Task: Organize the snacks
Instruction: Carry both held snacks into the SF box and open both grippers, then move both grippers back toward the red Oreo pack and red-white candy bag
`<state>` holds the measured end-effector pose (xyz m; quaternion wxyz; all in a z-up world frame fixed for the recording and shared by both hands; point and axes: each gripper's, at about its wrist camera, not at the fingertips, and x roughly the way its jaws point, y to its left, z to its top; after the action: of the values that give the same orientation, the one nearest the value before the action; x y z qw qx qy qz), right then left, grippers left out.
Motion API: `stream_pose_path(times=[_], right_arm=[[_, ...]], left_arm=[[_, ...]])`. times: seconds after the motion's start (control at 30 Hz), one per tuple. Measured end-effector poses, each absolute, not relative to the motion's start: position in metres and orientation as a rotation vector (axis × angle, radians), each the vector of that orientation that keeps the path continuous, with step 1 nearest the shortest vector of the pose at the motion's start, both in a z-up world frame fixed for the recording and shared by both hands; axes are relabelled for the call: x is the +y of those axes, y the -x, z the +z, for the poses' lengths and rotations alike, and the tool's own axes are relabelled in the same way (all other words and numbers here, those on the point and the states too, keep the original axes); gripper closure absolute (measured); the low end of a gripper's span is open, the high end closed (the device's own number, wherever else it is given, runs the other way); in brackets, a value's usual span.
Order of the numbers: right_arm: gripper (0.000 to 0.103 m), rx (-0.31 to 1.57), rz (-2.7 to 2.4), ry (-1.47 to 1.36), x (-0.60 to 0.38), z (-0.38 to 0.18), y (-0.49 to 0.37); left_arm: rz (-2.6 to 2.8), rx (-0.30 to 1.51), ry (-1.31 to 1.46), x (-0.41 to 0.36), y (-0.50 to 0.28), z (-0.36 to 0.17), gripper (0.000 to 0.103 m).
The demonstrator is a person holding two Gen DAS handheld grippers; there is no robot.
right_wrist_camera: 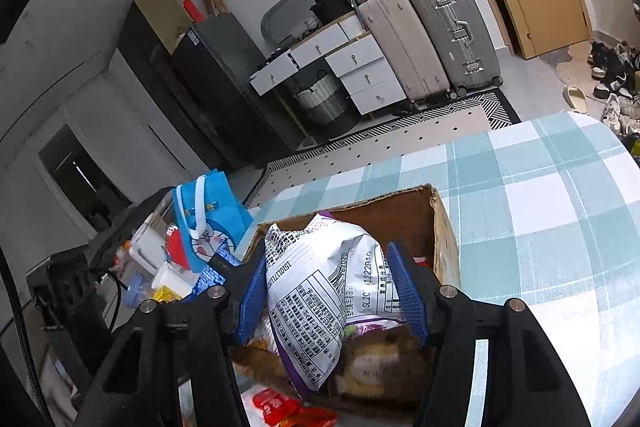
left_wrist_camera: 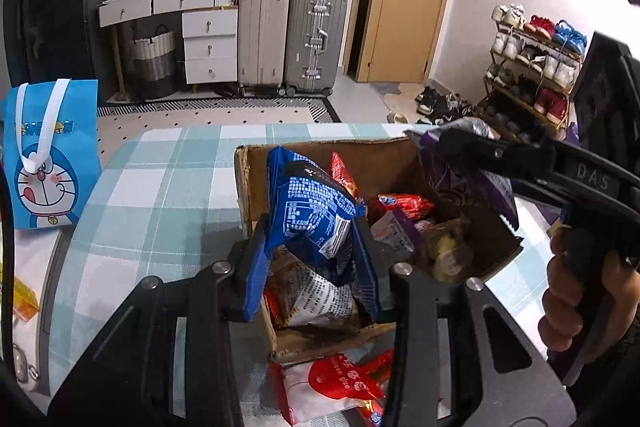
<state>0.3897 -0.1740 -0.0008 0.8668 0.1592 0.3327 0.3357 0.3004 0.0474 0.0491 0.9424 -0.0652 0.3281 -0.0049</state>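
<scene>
An open cardboard box (left_wrist_camera: pixel 256 187) stands on the checked tablecloth and holds several snack packs, among them red ones (left_wrist_camera: pixel 406 205). My left gripper (left_wrist_camera: pixel 310 259) is shut on a blue snack bag (left_wrist_camera: pixel 310 203), held upright over the box's near left part. My right gripper (right_wrist_camera: pixel 328 291) is shut on a white and purple snack bag (right_wrist_camera: pixel 320 287) over the box (right_wrist_camera: pixel 444 227). In the left wrist view the right gripper (left_wrist_camera: pixel 452 143) comes in from the right with that purple bag (left_wrist_camera: pixel 460 175) above the box's far right corner.
A red and white pack (left_wrist_camera: pixel 340 387) lies on the table just in front of the box. A blue Doraemon bag (left_wrist_camera: pixel 50 155) stands at the table's left edge, with small items beside it (right_wrist_camera: pixel 160 275). Suitcases, drawers and a shoe rack (left_wrist_camera: pixel 532 75) stand beyond the table.
</scene>
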Motion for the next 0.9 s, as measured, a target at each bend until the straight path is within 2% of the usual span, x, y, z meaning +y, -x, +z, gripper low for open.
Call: stream_pose_path(times=[0.2,0.27,0.33,0.43,0.47,0.5,0.57,0.9], right_arm=[[0.041,0.697,0.673,-0.325,-0.169,-0.006,-0.402],[0.04,0.703,0.674,-0.32,-0.169,-0.005,-0.403],[0.024,0.692,0.687,-0.306,-0.169,-0.001,-0.398],[0.016,0.659,0.679,-0.277,-0.174,0.005,-0.385],[0.014,0.662,0.673,-0.263,-0.176,0.007,-0.381],[0.008,0.664,0.667,-0.254,-0.178,0.008,-0.377],[0.002,0.661,0.66,-0.232,-0.183,0.01,-0.367],[0.001,0.72,0.59,-0.19,-0.211,-0.002,-0.323]], left_arm=[[-0.023,0.709,0.148,0.048,-0.313,0.039,0.067],[-0.016,0.714,0.142,0.047,-0.312,0.04,0.06],[-0.022,0.717,0.145,0.048,-0.308,0.041,0.056],[-0.061,0.713,0.164,0.047,-0.297,0.044,0.039],[-0.066,0.706,0.159,0.045,-0.292,0.045,0.029],[-0.047,0.708,0.149,0.043,-0.287,0.046,0.011],[-0.009,0.699,0.139,0.043,-0.276,0.048,0.001],[0.041,0.706,0.149,0.066,-0.229,0.05,0.001]])
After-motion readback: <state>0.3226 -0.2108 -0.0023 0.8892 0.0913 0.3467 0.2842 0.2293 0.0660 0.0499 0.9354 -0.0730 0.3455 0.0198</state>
